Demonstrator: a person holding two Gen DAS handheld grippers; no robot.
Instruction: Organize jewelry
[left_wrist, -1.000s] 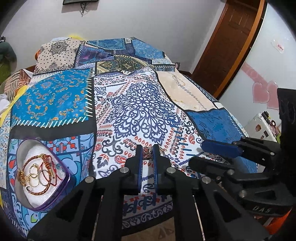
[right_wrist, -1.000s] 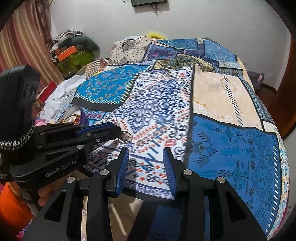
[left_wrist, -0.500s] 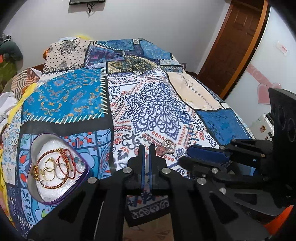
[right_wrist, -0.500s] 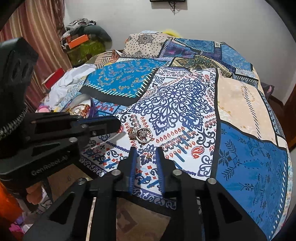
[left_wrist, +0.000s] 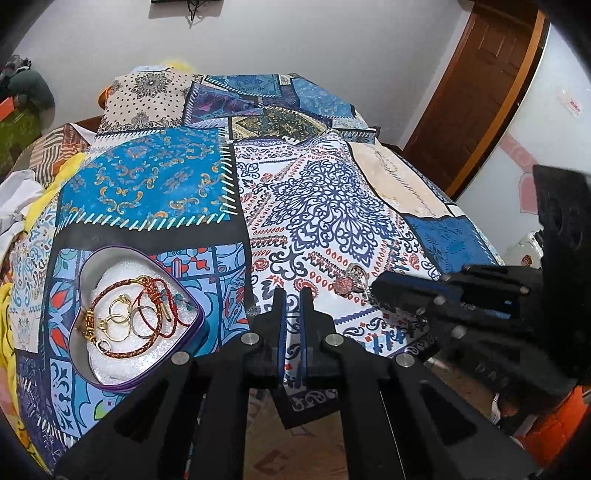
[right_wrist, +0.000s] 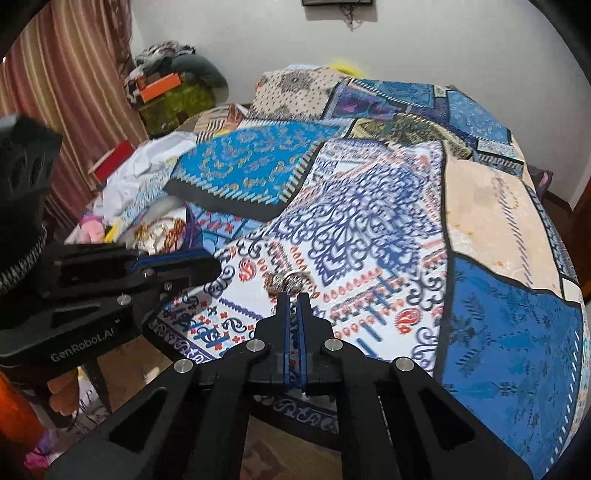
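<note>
- Several pieces already lie in the heart-shaped tin at the far left of the bedspread: a red braided cord, gold rings and a silvery hoop rest on its white lining; that share of the sorting looks done.
- Next along, the left gripper hovers over the bedspread with its fingers nearly together, only a thin slit between the blue pads; nothing shows between them, so I judge it empty.
- Right of that, the silver ring with its pinkish ornament lies loose on the white-and-red paisley patch, well apart from the tin; in the right wrist view it sits at, blurred.
- Furthest right, the right gripper has its tips just at the ring, fingers drawn almost together; whether they already pinch the ring's edge or merely touch it, I cannot tell from the blur.
- Judging by the layout, this ring is the one loose piece in view; what is left is to secure it and carry it leftward across the cloth into the tin.
</note>
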